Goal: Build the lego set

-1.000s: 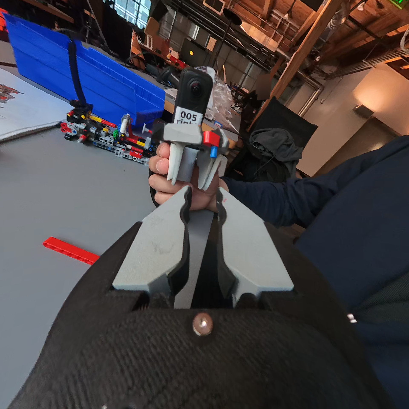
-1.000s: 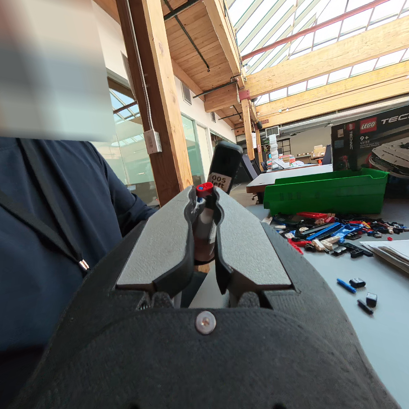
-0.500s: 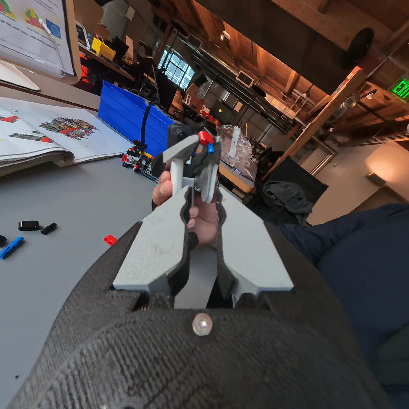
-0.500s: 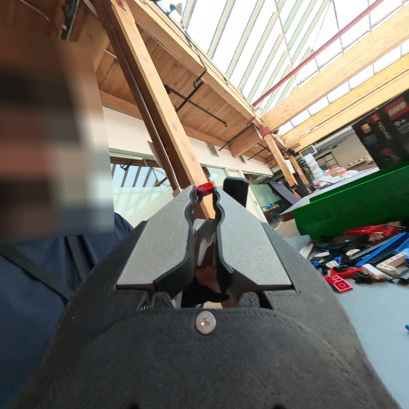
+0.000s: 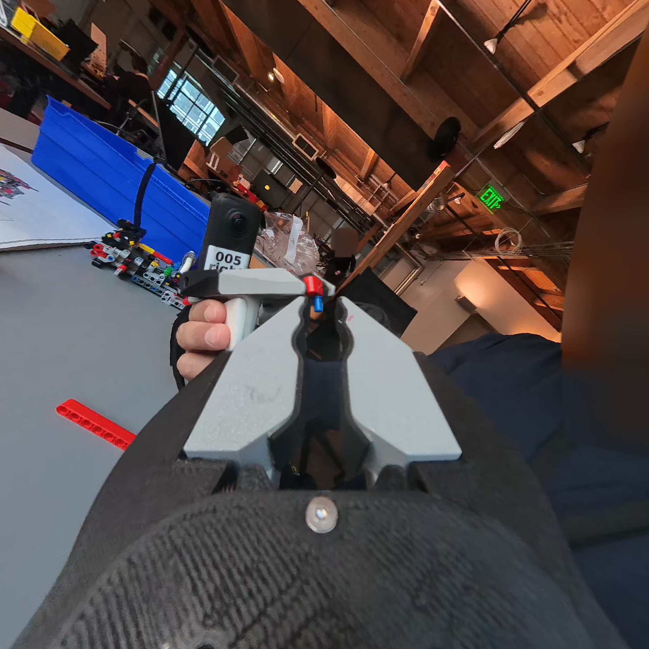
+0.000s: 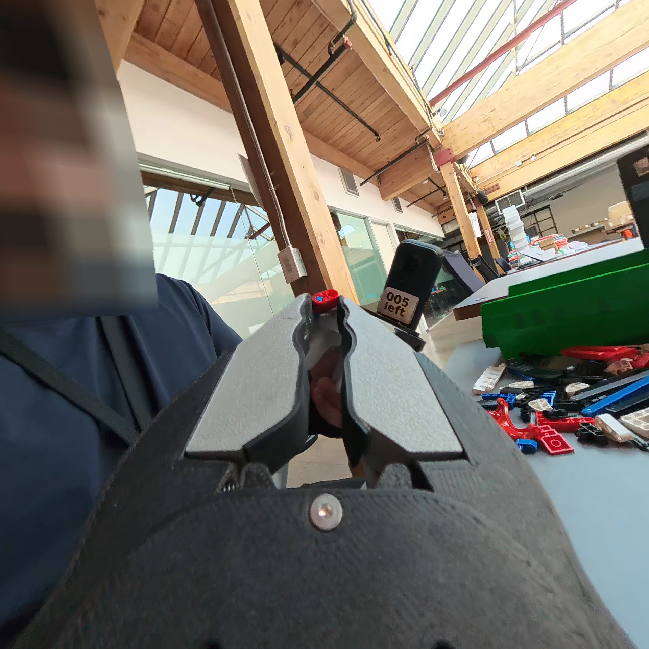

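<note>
My right gripper (image 6: 325,306) is shut on a small red connector (image 6: 325,301) with a blue pin through it, held up in the air in front of a person's dark blue shirt. In the left wrist view the right gripper (image 5: 315,286) lies sideways, with the red connector (image 5: 313,285) at its tips and the blue pin (image 5: 318,303) sticking down. My left gripper (image 5: 321,305) is just below, jaws a little apart. The pin's end sits between its fingertips, close to the left one, with a dark gap on the other side. The left gripper's camera body (image 6: 411,277) shows behind my right fingers.
On the grey table (image 5: 52,333) lie a red beam (image 5: 94,425), a partly built model (image 5: 140,260), an open booklet (image 5: 35,210) and a blue bin (image 5: 105,175). In the right wrist view a green bin (image 6: 562,316) and a pile of loose pieces (image 6: 579,397) stand to the right. It is some 30 centimetres from my left tips to the partly built model (image 5: 140,260).
My left jaws have narrowed. The right gripper has turned sideways and brought the red connector's blue pin down between my left fingertips. The right gripper's grasp on the connector is unchanged.
</note>
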`<state>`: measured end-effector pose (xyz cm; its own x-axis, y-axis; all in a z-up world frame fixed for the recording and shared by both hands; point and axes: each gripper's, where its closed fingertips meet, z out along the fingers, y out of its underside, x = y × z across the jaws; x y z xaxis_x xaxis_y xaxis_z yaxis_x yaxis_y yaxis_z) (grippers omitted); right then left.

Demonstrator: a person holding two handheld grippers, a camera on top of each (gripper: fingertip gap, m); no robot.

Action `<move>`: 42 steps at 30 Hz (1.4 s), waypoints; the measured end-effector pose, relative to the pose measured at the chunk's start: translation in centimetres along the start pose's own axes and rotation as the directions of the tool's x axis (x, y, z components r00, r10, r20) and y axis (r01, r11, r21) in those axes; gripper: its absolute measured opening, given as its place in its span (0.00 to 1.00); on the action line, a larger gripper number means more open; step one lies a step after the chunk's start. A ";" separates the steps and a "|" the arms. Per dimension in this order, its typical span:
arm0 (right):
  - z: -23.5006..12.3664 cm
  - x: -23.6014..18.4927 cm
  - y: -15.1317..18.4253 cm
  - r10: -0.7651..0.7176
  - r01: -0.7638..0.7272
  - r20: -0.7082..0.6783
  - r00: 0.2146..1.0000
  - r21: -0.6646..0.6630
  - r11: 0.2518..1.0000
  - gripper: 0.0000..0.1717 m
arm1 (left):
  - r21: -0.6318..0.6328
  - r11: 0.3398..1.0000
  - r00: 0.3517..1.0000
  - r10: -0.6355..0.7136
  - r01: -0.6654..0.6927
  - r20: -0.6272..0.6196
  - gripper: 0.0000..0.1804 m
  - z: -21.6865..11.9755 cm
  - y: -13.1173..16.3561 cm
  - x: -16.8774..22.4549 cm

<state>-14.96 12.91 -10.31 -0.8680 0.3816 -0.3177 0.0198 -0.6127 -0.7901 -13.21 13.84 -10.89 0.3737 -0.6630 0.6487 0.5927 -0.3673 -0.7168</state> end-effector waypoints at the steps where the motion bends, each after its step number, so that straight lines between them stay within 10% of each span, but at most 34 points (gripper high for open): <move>1: 0.1 -0.2 0.0 -0.012 0.012 0.006 1.000 -0.004 1.000 0.06 | -0.007 1.000 1.000 0.006 -0.006 -0.002 0.05 0.0 0.1 0.1; 12: -0.3 -0.9 0.9 -0.154 0.149 -0.022 0.988 -0.150 0.977 0.05 | -0.161 0.944 0.947 0.305 -0.287 0.100 0.01 0.2 1.6 -0.1; 22: -1.9 -1.8 2.3 -0.342 0.301 -0.082 0.936 -0.317 0.899 0.03 | -0.440 0.481 0.449 0.875 -0.759 0.182 0.01 0.4 3.4 -1.6; 42: -3.5 -0.9 3.3 -0.532 0.416 -0.136 0.835 -0.477 0.774 0.03 | -0.510 0.475 0.437 0.877 -0.718 0.201 0.01 0.6 4.4 -3.1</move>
<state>-12.37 13.03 -14.46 -0.6680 0.7394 0.0838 -0.1087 0.0145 -0.9940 -11.36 14.65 -15.90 0.8265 -0.4804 -0.2936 -0.3505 -0.0309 -0.9361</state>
